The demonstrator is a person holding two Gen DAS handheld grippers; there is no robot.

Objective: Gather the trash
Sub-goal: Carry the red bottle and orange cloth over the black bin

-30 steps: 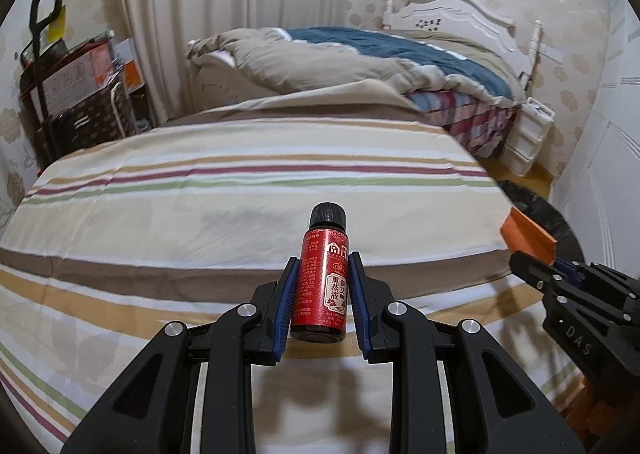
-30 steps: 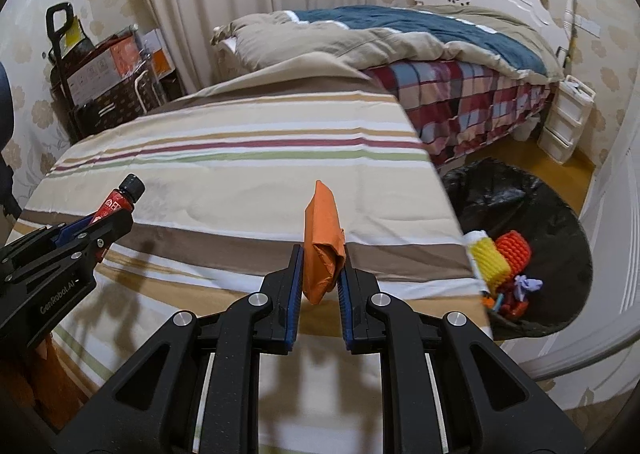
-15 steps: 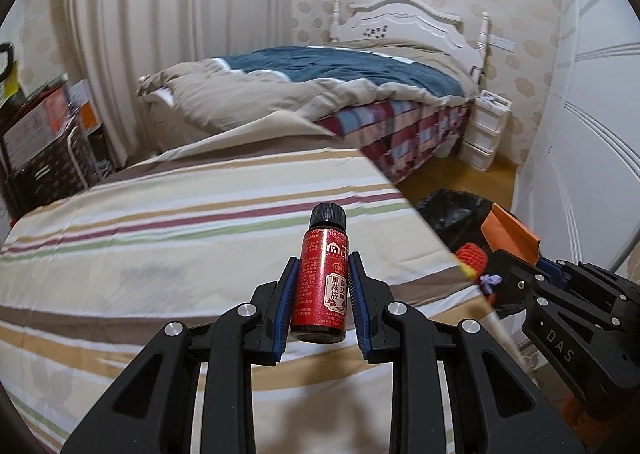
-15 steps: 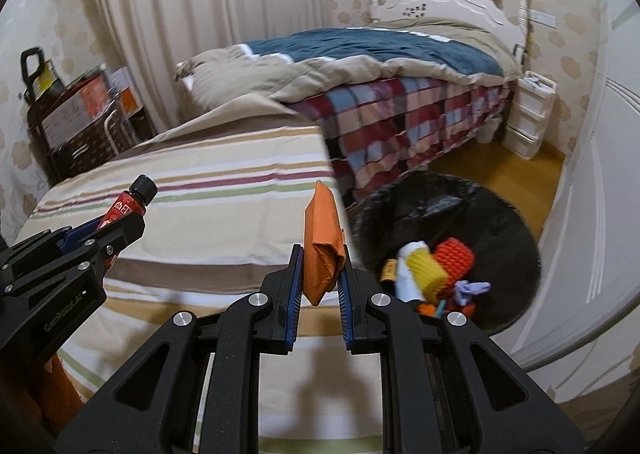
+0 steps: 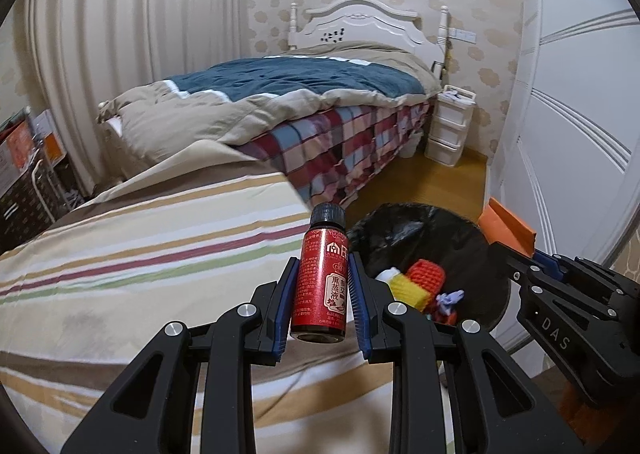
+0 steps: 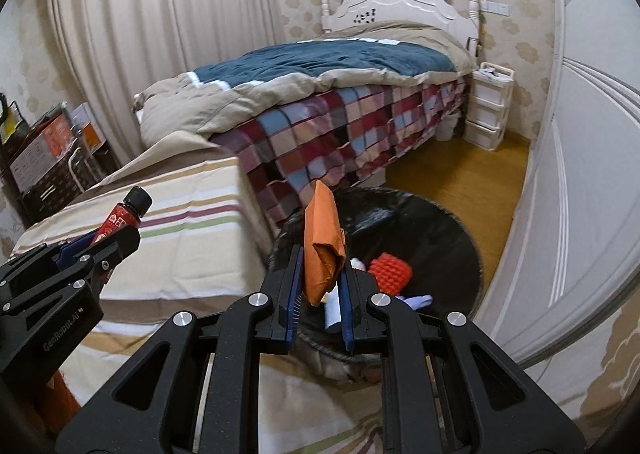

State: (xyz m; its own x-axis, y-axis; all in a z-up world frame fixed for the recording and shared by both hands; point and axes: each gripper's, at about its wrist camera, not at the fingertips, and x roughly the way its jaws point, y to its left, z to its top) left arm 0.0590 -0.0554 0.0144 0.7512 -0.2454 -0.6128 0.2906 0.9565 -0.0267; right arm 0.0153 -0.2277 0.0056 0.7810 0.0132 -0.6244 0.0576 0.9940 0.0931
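Trash partly collected: toys already lie in the bin (image 6: 448, 221). Left gripper (image 5: 320, 294) jaws clamp the bottle (image 5: 322, 282), right gripper (image 6: 318, 286) jaws clamp orange paper (image 6: 322, 246) above the bin; both remain undropped.

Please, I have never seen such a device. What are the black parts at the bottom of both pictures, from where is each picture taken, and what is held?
No robot is here. A person holds one hand-held claw in each hand, and each claw carries a wide-angle camera that looks forward along its two fingers.

The left camera's picture shows the left claw shut on a small red bottle with a black cap. The right camera's picture shows the right claw shut on a folded orange wrapper.

Each claw also appears at the edge of the other's picture. Below is a striped cloth. Beside it stands a black-lined bin that already holds colourful scraps. A bed is behind.
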